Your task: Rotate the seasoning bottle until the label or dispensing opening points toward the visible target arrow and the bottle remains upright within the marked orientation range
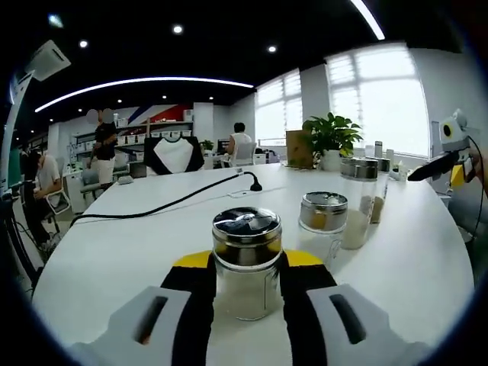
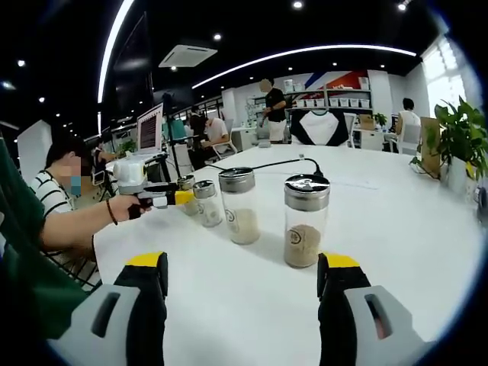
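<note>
The left gripper (image 1: pixel 245 305) clamps the clear glass seasoning bottle with a steel lid (image 1: pixel 245 263) upright near the white tabletop's (image 1: pixel 137 244) near edge, the right gripper (image 2: pixel 242 305) gapes wide, and, no arrow being visible, turning seems unfinished.

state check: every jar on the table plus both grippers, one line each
Left gripper: shut on near jar.
Near jar: upright, lid on, pale fill low down, between the left jaws.
Second jar: upright, lid on, free.
Tall jar: upright, lid on, free.
Right gripper: open, holding nothing.
Brown-fill jar: upright, lid on, free, ahead of the right jaws.
Pale-fill jar: upright, lid on, free.
</note>
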`<action>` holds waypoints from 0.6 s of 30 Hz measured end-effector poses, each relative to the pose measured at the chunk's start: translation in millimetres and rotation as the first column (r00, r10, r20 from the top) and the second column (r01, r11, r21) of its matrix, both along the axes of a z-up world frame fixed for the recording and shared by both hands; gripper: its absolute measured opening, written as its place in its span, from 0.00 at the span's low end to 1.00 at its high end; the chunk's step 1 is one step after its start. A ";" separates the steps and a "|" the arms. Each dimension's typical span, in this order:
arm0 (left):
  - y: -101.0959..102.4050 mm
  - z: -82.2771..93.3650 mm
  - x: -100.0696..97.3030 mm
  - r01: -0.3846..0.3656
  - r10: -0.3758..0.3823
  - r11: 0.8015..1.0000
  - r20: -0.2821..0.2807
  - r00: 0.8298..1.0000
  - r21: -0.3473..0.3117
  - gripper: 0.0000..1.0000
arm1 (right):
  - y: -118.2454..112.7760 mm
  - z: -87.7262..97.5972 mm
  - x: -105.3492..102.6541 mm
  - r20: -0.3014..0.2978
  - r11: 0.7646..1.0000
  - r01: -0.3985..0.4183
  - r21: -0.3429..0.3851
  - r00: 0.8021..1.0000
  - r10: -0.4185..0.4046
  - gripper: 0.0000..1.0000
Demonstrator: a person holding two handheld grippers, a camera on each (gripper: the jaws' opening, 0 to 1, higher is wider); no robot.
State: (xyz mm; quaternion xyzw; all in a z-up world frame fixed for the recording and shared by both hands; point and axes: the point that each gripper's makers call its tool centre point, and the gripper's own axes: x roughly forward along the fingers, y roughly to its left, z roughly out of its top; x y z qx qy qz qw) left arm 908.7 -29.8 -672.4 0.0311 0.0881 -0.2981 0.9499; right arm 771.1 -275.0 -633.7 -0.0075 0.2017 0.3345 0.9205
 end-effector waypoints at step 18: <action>-9.2 0.5 -4.5 0.195 -0.195 0.980 -0.008 0.981 0.029 0.34 | 0.2 1.8 -0.2 0.001 1.000 -0.001 -0.008 1.000 0.001 0.81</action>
